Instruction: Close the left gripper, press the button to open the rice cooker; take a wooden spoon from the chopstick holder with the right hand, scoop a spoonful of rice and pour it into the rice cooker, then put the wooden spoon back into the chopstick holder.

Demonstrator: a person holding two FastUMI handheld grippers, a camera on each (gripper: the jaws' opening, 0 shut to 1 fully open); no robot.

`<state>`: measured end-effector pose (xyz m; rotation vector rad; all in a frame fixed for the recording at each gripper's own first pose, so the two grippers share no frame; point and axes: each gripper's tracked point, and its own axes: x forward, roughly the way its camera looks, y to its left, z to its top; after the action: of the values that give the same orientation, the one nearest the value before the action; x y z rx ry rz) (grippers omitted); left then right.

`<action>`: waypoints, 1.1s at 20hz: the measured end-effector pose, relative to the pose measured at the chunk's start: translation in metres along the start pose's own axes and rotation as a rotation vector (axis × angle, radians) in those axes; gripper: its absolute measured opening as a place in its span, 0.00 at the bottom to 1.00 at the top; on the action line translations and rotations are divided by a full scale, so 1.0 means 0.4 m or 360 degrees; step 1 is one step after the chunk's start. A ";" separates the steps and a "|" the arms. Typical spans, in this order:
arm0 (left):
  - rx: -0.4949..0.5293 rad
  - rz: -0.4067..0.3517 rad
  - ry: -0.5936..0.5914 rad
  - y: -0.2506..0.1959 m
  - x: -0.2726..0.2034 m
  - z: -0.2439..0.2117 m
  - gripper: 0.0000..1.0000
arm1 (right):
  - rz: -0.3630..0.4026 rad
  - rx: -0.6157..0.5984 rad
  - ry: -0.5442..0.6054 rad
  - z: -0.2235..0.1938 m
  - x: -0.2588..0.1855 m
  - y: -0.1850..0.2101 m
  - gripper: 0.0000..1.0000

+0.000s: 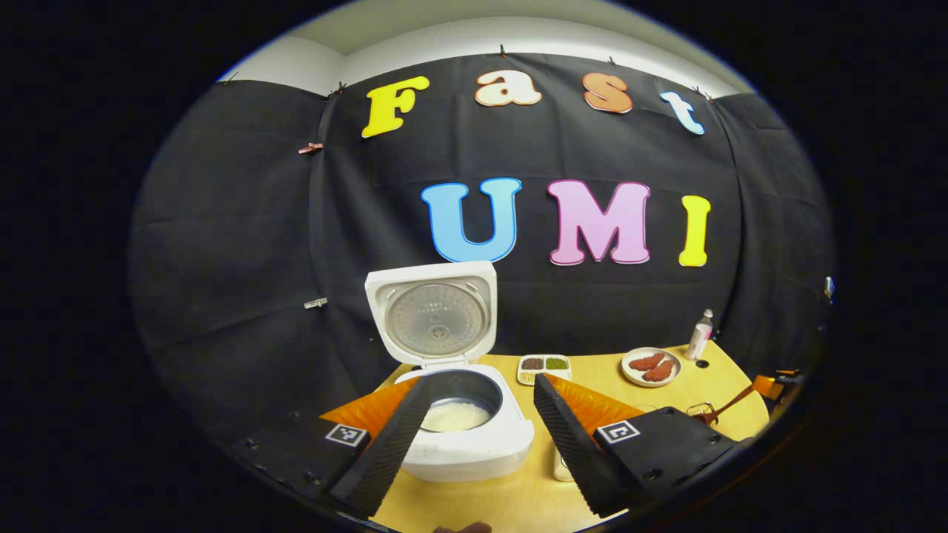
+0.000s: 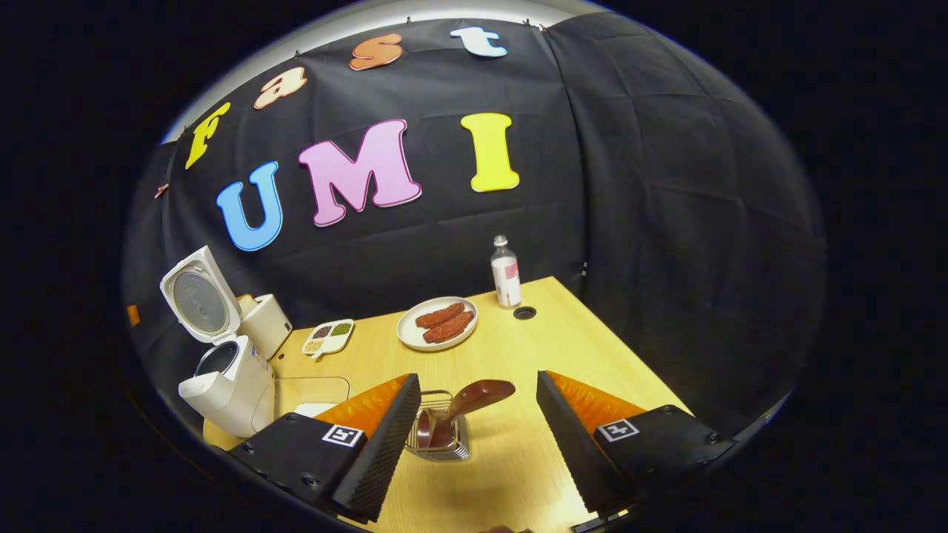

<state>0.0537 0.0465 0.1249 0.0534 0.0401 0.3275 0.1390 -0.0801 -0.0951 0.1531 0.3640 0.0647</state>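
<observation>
The white rice cooker (image 1: pixel 474 444) stands open just ahead of my left gripper (image 1: pixel 481 383), lid (image 1: pixel 433 314) upright, white rice in its dark pot (image 1: pixel 455 416). My left gripper's fingers are spread wide and hold nothing. In the right gripper view, the wire chopstick holder (image 2: pixel 442 437) sits on the table with the wooden spoon (image 2: pixel 478 394) leaning in it, bowl up. My right gripper (image 2: pixel 478 380) is open above it, and neither finger touches the spoon. The cooker (image 2: pixel 226 385) is far left there, beside a clear rice container (image 2: pixel 315 392).
On the wooden table (image 2: pixel 563 333) stand a plate of sausages (image 2: pixel 438 323), a small divided dish of grains (image 2: pixel 328 337), a bottle (image 2: pixel 506 272) near a cable hole (image 2: pixel 524 312), and a white box (image 2: pixel 266 322) behind the cooker. The table's right edge is near.
</observation>
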 end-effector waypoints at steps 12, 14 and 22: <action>-0.0054 0.0027 -0.0138 0.117 0.327 0.303 0.96 | -0.0077 -0.0068 -0.0181 0.044 -0.161 0.039 0.99; -0.0059 0.0016 -0.0157 0.140 0.396 0.338 0.96 | -0.0104 -0.0095 -0.0183 0.045 -0.185 0.033 0.98; 0.0003 -0.0044 -0.0148 0.211 0.663 0.349 0.97 | -0.0336 -0.0073 -0.0271 0.086 -0.270 -0.020 0.99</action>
<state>0.2842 0.2055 0.2611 0.0698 -0.0509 0.2968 0.0509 -0.1023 -0.0267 0.0735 0.2068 -0.1475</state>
